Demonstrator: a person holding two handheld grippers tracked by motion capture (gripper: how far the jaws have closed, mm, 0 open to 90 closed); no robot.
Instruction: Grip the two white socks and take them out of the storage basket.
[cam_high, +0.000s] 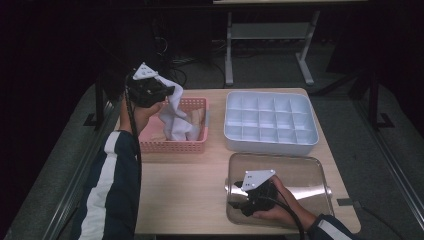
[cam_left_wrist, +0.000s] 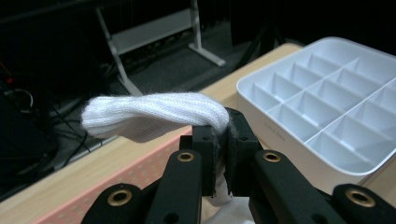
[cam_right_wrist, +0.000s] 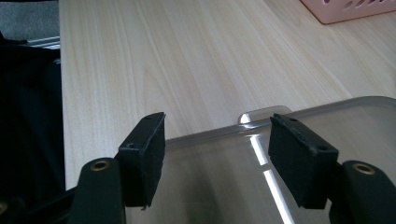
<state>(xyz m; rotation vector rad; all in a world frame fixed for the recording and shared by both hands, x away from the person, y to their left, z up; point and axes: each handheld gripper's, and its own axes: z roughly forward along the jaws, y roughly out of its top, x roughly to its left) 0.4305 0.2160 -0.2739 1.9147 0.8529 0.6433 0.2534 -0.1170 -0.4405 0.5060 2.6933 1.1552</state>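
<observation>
White knitted cloth (cam_high: 175, 112), possibly a sock or glove though the weave alone does not settle it, hangs from the left tool (cam_high: 167, 91) above the pink basket (cam_high: 172, 146) at the far left of the desk (cam_high: 190, 190); its lower end trails down into the basket among other pale cloth there. In the left gripper view the left tool's jaws are pressed together on the cloth (cam_left_wrist: 154, 114), which bulges out over the pads to the left in a thick twisted roll; a strip of it shows between the pads and below them. The left hand (cam_high: 142, 112) holds that tool raised over the basket's left end, with the grey three-cornered plate (cam_high: 145, 72) on top.

The white divided tray (cam_high: 270, 145) sits to the right of the basket, just beside it, on the far right part of the desk; its compartments hold nothing that can be seen. Near it, at the near right edge, lies the clear lid (cam_high: 310, 175), flat on the desk.

The right tool (cam_high: 240, 200) rests low over the lid's left part, held by the right hand (cam_high: 280, 205); in the right gripper view its jaws stand well apart with nothing between them, and the lid's rim (cam_right_wrist: 261, 114) runs across just beyond the pads.
</observation>
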